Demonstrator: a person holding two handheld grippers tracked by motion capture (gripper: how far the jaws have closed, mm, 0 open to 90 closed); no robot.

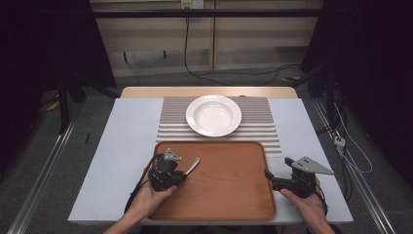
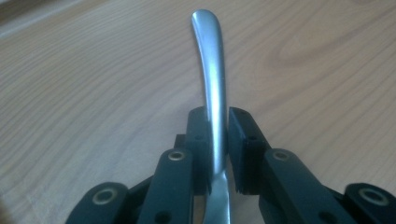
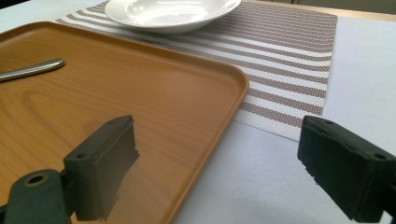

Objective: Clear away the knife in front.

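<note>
Step in hand: you have the slim brushed-steel utensil handle gripped and held over the tray; by my reading this is the carry stage, with the set-down not yet begun.
Left gripper: its black jaws are clamped on the handle from both sides, the metal standing up between them in the left gripper view. The working end of the utensil runs down out of view, so you cannot tell whether it is a spoon, fork or knife.
Where the utensil is: over the left part of the rectangular orange-brown wooden tray, its free end pointing toward the far right. Whether it touches the wood I cannot tell.
Right gripper: jaws wide apart and holding nothing, straddling the tray's right-hand edge, one jaw over the wood and one over the pale table cover.
Nearby: the round white ceramic plate sits on the brown-and-white striped placemat, just beyond the tray's far edge.
Next move, as I judge it: carry the utensil forward toward the plate and mat. Keep the clamp firm, since a smooth tapered handle could slide in the pads.
Watch for: the tray's raised rim and the plate's edge on the way across.
</note>
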